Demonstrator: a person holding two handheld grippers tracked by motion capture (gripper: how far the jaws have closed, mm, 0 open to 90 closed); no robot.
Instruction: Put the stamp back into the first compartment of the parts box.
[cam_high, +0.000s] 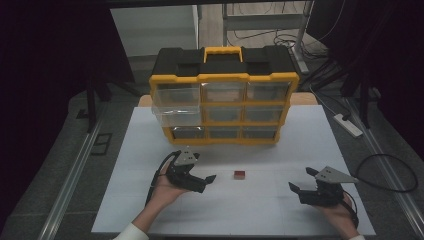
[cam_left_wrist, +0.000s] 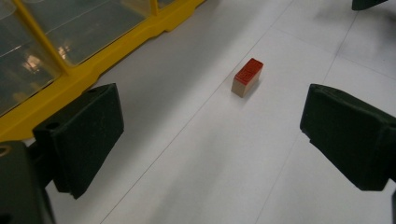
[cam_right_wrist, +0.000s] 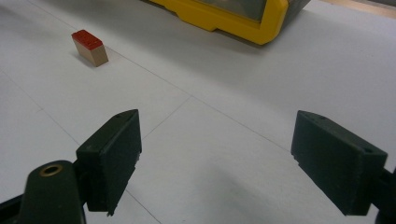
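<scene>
Left gripper (cam_high: 202, 181), jaws spread wide, sits left of centre, aimed at the red-topped block (cam_high: 239, 174) lying at mid-frame on the tabletop (cam_high: 280, 210). Right gripper (cam_high: 300, 181) is likewise open, well apart. Risk: an off-centre closure could tip or skid the small block.

Two grippers, one in each hand, both low over the table. Left gripper (cam_high: 200, 181) at about 7 o'clock from the table's centre, held in the left hand (cam_high: 167, 189), forearm coming in from 6 o'clock, jaws spread wide and pointing toward 3 o'clock. Right gripper (cam_high: 302, 181) at about 4 o'clock, held in the right hand (cam_high: 340, 212), jaws spread wide, pointing toward 10 o'clock. Nothing between either pair of jaws.
</scene>
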